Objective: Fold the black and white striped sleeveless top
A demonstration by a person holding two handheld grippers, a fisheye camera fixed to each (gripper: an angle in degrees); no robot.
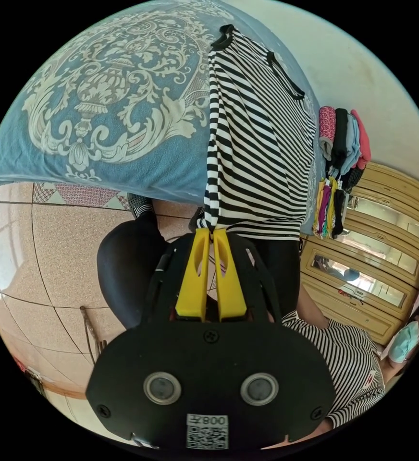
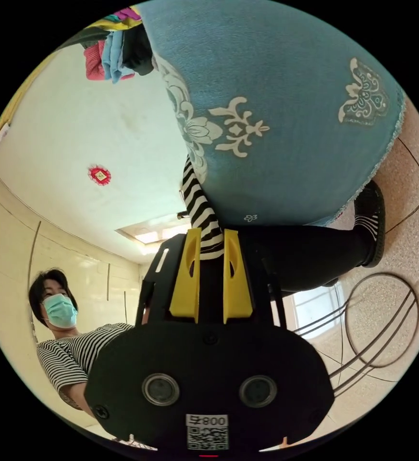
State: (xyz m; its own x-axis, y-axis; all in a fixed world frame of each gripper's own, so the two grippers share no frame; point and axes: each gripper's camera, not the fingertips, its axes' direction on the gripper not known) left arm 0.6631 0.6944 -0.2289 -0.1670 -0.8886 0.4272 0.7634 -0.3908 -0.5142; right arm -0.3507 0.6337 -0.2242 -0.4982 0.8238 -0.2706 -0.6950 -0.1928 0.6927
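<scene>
The black and white striped sleeveless top (image 1: 257, 139) lies stretched across the blue patterned bedspread (image 1: 104, 101), its black-trimmed neck and armholes at the far end. My left gripper (image 1: 213, 233) is shut on a bunched corner of its hem at the bed's edge. In the right gripper view, my right gripper (image 2: 212, 235) has its yellow jaws closed on another edge of the striped top (image 2: 197, 206), which hangs down beside the blue bedspread (image 2: 286, 96).
A stack of folded clothes (image 1: 344, 139) sits on the bed beyond the top. A wooden cabinet with mirrored panels (image 1: 377, 259) stands by the wall. The person (image 1: 349, 365) in a striped shirt stands between bed and cabinet, dark-trousered legs (image 2: 315, 254) on the tiled floor (image 1: 46, 259).
</scene>
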